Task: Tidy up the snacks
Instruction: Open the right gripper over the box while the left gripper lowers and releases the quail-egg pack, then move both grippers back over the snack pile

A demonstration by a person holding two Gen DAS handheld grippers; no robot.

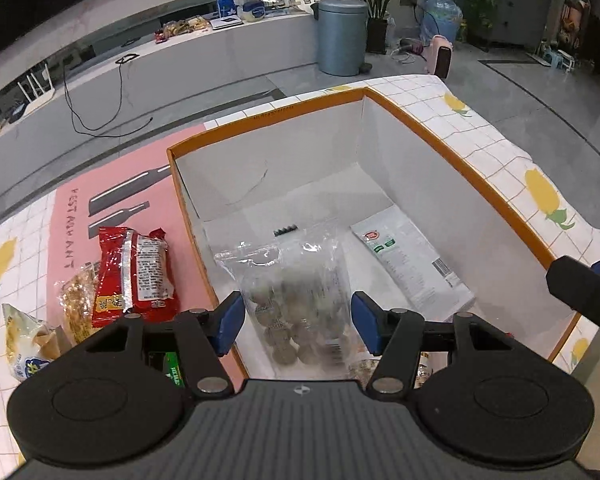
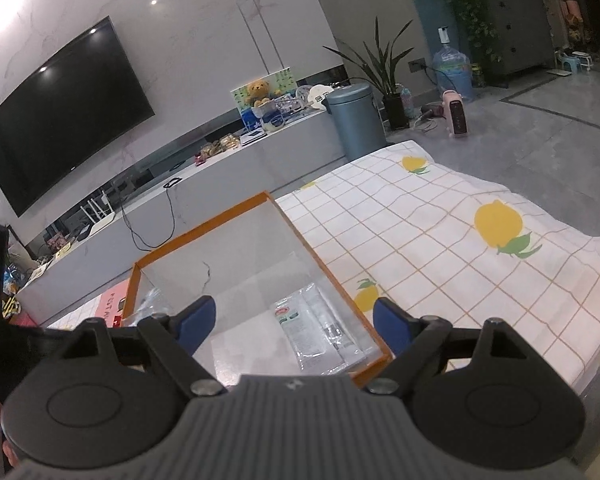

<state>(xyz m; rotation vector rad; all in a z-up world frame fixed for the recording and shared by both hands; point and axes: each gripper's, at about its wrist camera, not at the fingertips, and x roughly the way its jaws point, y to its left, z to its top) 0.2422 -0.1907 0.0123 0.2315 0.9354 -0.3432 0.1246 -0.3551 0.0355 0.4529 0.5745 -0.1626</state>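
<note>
Left gripper [image 1: 296, 324] above the near part of the orange-rimmed box [image 1: 460, 160], fingers released and spread either side of the clear bag of round snacks [image 1: 296, 304] lying inside; right gripper [image 2: 294, 326] likewise released, empty, over the white flat packet [image 2: 320, 332]. Remaining snacks, including the red packet [image 1: 136, 276], lie left of the box on the desk [image 1: 20, 256]. The next pick should probably clear the rim before descending, gripping a packet edge.

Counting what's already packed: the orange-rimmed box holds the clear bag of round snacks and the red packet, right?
Not quite. The red packet lies outside the box, on the pink mat; inside beside the clear bag is a white packet, per the left wrist view.
</note>
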